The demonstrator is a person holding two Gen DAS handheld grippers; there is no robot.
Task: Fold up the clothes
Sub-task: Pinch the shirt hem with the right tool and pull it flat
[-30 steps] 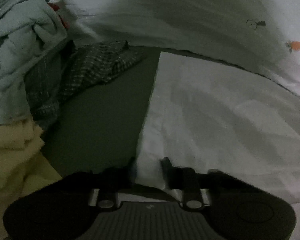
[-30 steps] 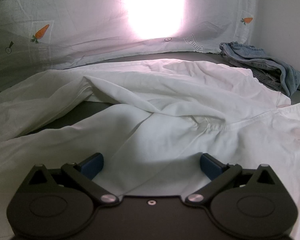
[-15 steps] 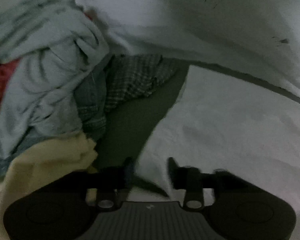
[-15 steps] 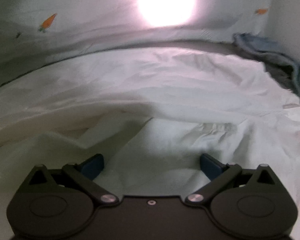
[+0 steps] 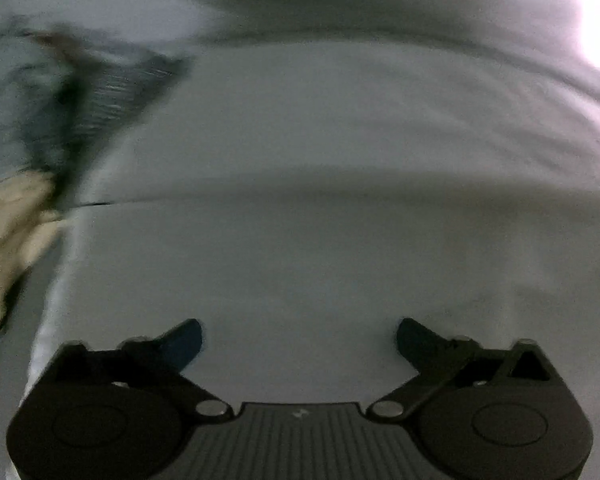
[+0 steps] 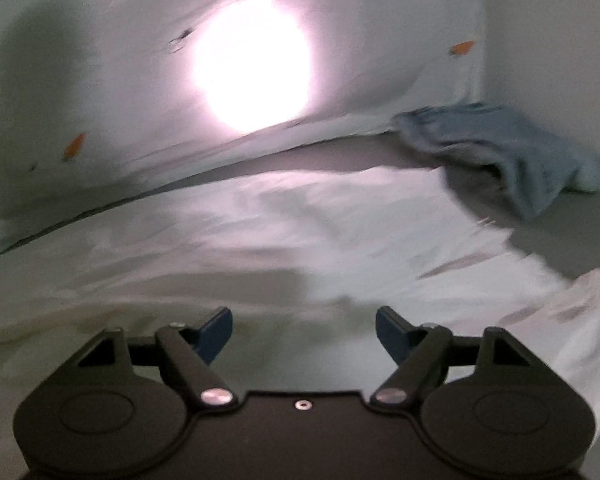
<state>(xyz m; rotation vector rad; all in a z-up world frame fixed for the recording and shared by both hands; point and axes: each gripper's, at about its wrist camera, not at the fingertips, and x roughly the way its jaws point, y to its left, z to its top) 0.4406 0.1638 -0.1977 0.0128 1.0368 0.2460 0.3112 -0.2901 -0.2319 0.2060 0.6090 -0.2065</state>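
Note:
A white garment (image 5: 320, 200) lies spread on the dark grey surface and fills most of the left wrist view, with a folded edge running across its middle. My left gripper (image 5: 298, 338) is open and empty just above it. The same white garment (image 6: 300, 240) lies across the right wrist view, blurred by motion. My right gripper (image 6: 304, 330) is open and empty over its near part.
A pile of clothes (image 5: 40, 120), grey, checked and cream, lies at the left. A blue denim garment (image 6: 512, 156) lies at the back right. A carrot-print sheet (image 6: 100, 100) hangs behind with a bright light spot. Grey surface (image 6: 560, 232) shows at the right.
My left gripper was shut on the white garment's edge and has opened, letting it go, and swung right over the garment. The right gripper stayed open and the view shifted.

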